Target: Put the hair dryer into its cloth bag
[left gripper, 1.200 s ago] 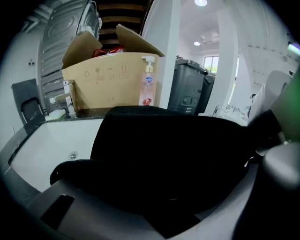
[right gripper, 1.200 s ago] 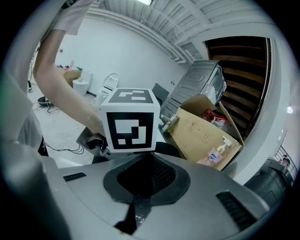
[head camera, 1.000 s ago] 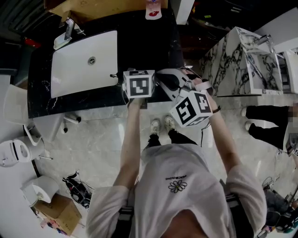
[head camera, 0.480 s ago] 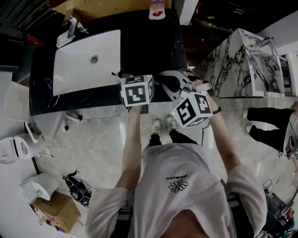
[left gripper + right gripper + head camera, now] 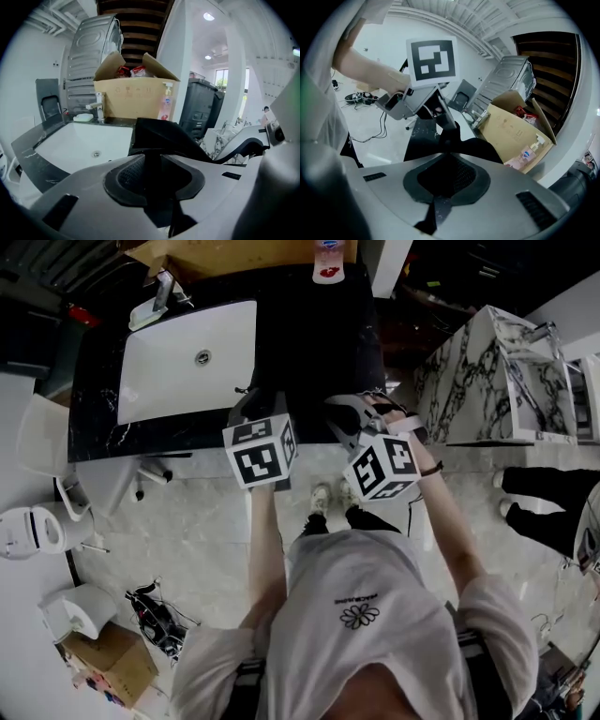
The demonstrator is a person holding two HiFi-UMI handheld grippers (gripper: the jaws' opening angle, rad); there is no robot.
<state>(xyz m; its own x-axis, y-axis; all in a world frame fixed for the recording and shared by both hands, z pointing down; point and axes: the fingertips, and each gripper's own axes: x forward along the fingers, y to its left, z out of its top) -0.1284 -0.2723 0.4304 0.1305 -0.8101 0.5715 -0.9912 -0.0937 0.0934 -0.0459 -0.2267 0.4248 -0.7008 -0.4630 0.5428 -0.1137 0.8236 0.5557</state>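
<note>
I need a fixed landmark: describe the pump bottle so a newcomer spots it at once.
Find the black counter with the white sink. An open cardboard box stands at its back, and the pump bottle stands at that box's right corner. It alone is pinkish with a white pump, unlike the metal tap.

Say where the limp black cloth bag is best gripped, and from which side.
Probably its edge, pinched as a thin fold at two spread points, coming from the person's side. The black cloth bag is limp and shows no handle. The right gripper pinches one fold; the left gripper has cloth between its closing jaws.
</note>
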